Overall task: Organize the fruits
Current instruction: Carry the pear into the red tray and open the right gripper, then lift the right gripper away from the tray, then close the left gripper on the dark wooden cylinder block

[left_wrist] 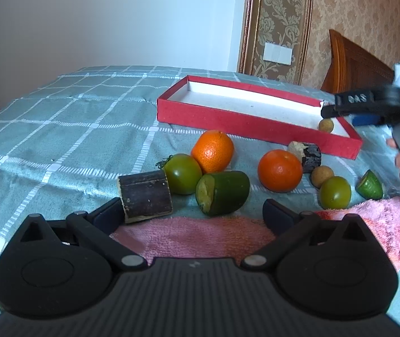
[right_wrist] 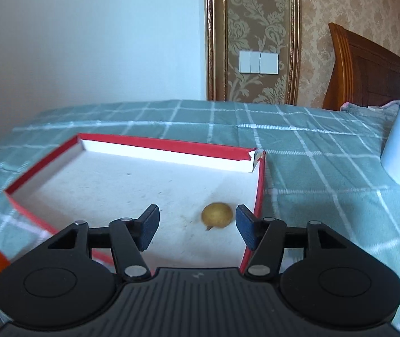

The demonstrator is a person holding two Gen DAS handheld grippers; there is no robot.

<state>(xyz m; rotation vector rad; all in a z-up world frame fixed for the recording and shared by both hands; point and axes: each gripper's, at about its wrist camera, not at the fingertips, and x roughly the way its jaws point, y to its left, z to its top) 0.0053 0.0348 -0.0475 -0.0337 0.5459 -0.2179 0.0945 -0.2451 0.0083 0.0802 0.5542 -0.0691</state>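
Bedroom setting: a bed covered in a teal checked blanket (left_wrist: pixel 59 129), with patterned wallpaper and a wooden headboard behind. On the blanket sits a shallow red box (left_wrist: pixel 228 120) with a white inside. It holds 1 small tan longan (right_wrist: pixel 217 215), lying in the near right corner, close to the box wall.

Right gripper (right_wrist: pixel 197 224) hovers over that corner with its jaws spread; the longan sits between them but touches neither finger.

Left gripper (left_wrist: pixel 191 210) hangs low over a pink towel (left_wrist: pixel 194 236), jaws spread wide and gripping nothing. Just ahead of it, outside the box, lie 2 oranges (left_wrist: pixel 213 151) (left_wrist: pixel 280 170), 2 green round fruits (left_wrist: pixel 183 173) (left_wrist: pixel 335 192), a cut green fruit (left_wrist: pixel 223 192), a green wedge (left_wrist: pixel 370 184), a second longan (left_wrist: pixel 322 176), and 2 dark cane pieces (left_wrist: pixel 145 196) (left_wrist: pixel 306 154). The nearer cane piece sits just beside the left finger.

Most fruit is not yet boxed. Risks from here, as a judgement: round fruit may roll on the soft blanket if nudged by a finger, and the light box may slide or tip if a gripper catches its wall.
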